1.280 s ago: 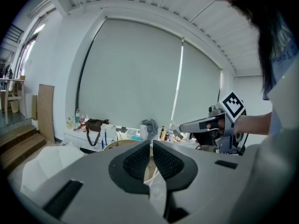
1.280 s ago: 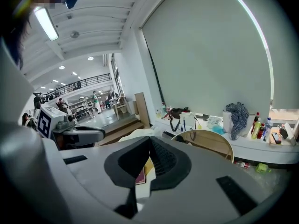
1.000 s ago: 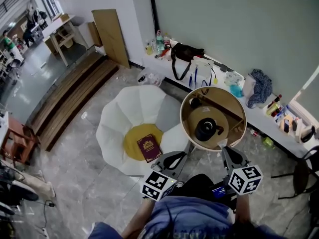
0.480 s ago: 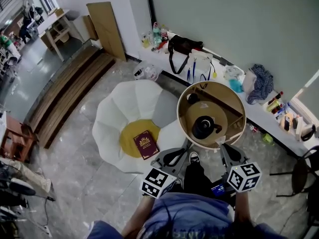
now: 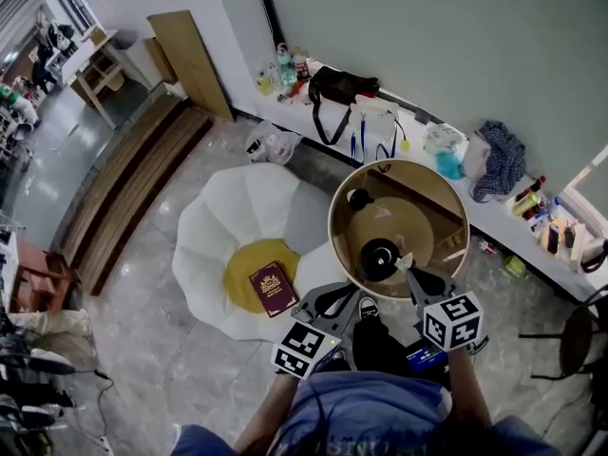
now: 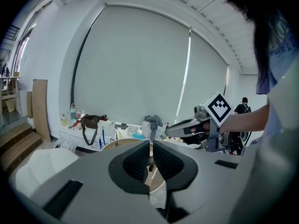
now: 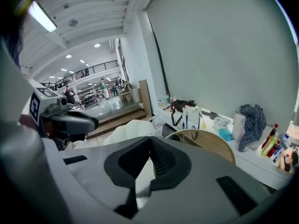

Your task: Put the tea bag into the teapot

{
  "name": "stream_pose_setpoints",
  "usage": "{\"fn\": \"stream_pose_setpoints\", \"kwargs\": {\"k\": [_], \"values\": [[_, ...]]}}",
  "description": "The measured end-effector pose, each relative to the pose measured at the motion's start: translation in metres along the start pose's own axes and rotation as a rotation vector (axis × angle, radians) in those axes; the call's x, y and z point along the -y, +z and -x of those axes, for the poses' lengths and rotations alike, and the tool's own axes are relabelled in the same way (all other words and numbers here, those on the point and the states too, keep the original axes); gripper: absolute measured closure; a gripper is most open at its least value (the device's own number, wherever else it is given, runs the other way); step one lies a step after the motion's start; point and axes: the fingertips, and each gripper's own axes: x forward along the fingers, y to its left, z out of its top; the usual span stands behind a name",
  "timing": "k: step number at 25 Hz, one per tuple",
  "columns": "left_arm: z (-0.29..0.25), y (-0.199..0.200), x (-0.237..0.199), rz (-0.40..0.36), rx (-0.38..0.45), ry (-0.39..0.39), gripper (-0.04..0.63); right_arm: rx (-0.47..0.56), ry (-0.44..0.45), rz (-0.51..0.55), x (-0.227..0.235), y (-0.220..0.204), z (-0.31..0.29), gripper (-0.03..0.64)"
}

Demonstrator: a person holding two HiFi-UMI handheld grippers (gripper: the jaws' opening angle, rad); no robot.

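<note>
A black teapot (image 5: 376,255) stands on the round wooden table (image 5: 334,218), near its front edge. My right gripper (image 5: 407,266) reaches over the table's edge with its tip right beside the teapot, on the right. It is shut on a small white tea bag (image 5: 406,260) that shows at the fingertips. In the right gripper view the jaws (image 7: 150,141) are pressed together. My left gripper (image 5: 353,286) hangs just off the table's front edge, left of the teapot. Its pads (image 6: 140,160) stand almost together with nothing between them.
A small dark round object (image 5: 359,199) lies farther back on the table. Left of the table stands a white petal-shaped chair (image 5: 237,217) with a yellow cushion (image 5: 245,266) and a dark red book (image 5: 272,289). A low ledge (image 5: 418,126) with bags and bottles runs along the wall.
My right gripper has moved left and forward over the table's edge, carrying the white tea bag up beside the teapot. The left gripper has stayed almost still.
</note>
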Motion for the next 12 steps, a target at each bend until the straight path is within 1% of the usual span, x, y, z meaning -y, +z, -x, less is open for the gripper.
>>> {"fn": "stream_pose_setpoints", "kwargs": {"k": [8, 12], "values": [[-0.037, -0.002, -0.011, 0.031, -0.076, 0.008, 0.566, -0.109, 0.132, 0.025, 0.029, 0.002, -0.062, 0.598], [-0.050, -0.007, -0.020, 0.050, -0.102, 0.023, 0.568, -0.169, 0.207, 0.009, 0.041, -0.004, -0.094, 0.598]]}}
